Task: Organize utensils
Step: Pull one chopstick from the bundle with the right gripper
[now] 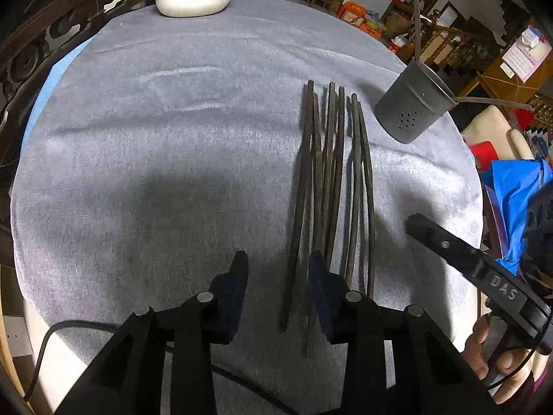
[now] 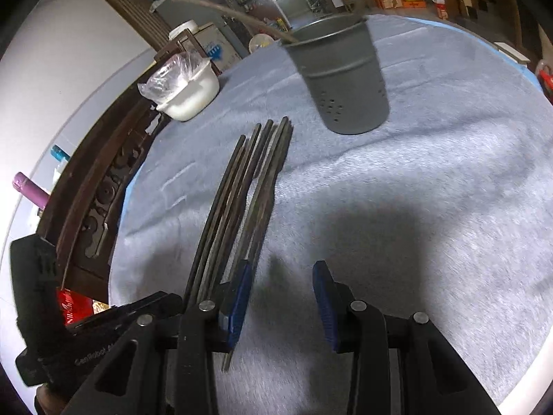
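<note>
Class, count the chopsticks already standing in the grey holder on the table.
2. Both lean out of the grey holder: one chopstick rises almost straight up at its far rim, the other chopstick slants out sideways. Shorter ones could be hidden inside.

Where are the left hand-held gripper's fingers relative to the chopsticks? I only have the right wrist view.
Observer: The left hand-held gripper is open and straddles the near ends of the leftmost chopsticks; its pads are not pressing them.
Operator: Is my right one touching the row?
Observer: Seen from the left wrist view, the right hand-held gripper sits to the right of the row, with grey cloth showing between.
</note>
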Motion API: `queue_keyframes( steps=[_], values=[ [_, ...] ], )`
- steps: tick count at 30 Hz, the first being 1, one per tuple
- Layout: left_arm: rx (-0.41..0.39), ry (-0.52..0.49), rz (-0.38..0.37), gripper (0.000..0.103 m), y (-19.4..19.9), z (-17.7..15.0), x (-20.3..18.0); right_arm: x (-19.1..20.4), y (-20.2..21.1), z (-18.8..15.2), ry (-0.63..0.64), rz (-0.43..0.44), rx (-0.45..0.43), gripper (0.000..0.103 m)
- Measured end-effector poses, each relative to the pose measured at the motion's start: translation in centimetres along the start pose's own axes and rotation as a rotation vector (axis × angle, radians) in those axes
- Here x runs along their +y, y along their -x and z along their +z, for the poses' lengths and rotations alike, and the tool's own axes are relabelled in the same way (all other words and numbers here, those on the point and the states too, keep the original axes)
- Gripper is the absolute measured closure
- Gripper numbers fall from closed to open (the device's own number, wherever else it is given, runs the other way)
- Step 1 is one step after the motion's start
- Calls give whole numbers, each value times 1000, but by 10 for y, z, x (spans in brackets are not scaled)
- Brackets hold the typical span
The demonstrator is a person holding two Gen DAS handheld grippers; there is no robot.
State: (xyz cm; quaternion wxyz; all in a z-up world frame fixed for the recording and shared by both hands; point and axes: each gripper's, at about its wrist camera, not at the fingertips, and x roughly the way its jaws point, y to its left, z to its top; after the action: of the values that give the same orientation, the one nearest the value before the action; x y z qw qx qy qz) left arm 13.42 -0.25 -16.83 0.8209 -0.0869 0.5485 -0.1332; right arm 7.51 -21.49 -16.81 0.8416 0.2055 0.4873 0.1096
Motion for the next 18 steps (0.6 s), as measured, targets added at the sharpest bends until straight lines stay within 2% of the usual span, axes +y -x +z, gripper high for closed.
queue_keyframes(
  steps=[4, 9, 15, 18],
  values=[
    [-3, 18, -18, 66, -4, 5, 3, 10, -15, 5, 21, -13, 15, 68],
    [-6, 32, -13, 76, -7, 10, 7, 22, -33, 10, 51, -56, 36, 76],
    [-9, 34, 0, 77, -13, 16, 3, 29, -40, 12, 85, -88, 45, 78],
    [4, 49, -19, 77, -16, 19, 2, 34, -41, 12, 116, -121, 48, 82]
  ],
)
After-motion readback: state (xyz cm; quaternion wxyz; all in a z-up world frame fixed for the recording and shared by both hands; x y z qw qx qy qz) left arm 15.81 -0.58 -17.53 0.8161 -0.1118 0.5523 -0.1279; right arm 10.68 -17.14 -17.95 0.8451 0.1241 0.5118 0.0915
